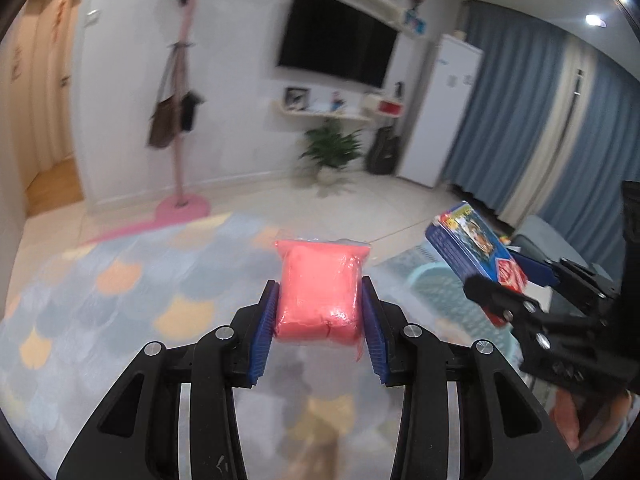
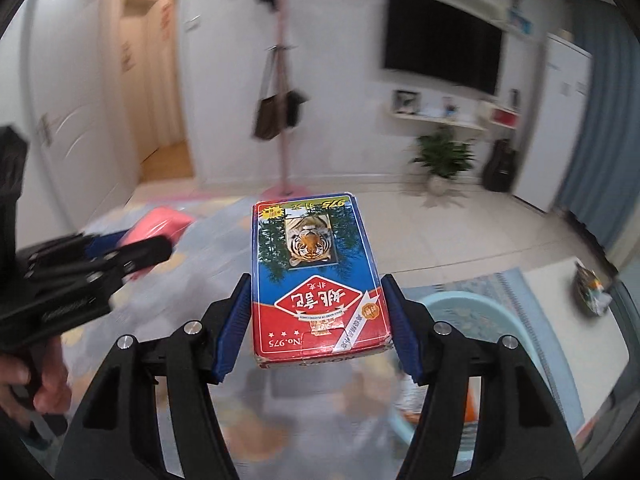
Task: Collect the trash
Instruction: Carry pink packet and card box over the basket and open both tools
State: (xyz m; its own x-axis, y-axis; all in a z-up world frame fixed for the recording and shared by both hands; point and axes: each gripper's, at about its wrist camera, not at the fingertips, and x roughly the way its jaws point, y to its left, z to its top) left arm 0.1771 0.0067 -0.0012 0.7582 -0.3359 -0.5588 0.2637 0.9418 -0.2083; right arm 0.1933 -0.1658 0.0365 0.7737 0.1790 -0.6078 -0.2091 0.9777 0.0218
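My left gripper (image 1: 319, 300) is shut on a pink packet in clear plastic wrap (image 1: 318, 292), held up above the patterned rug. My right gripper (image 2: 318, 292) is shut on a blue and red playing-card box with a tiger picture (image 2: 316, 276). In the left wrist view the right gripper (image 1: 520, 292) shows at the right with the card box (image 1: 476, 244). In the right wrist view the left gripper (image 2: 132, 252) shows at the left with the pink packet (image 2: 156, 224). A light blue basket (image 2: 460, 320) lies low, below and right of the card box; it also shows in the left wrist view (image 1: 436, 284).
A pastel scale-pattern rug (image 1: 120, 292) covers the floor. A pink coat stand with bags (image 1: 180, 120) stands by the wall. A TV (image 1: 336, 40), a shelf, a potted plant (image 1: 332, 148), a white fridge (image 1: 444, 112) and blue curtains (image 1: 540, 120) line the far side.
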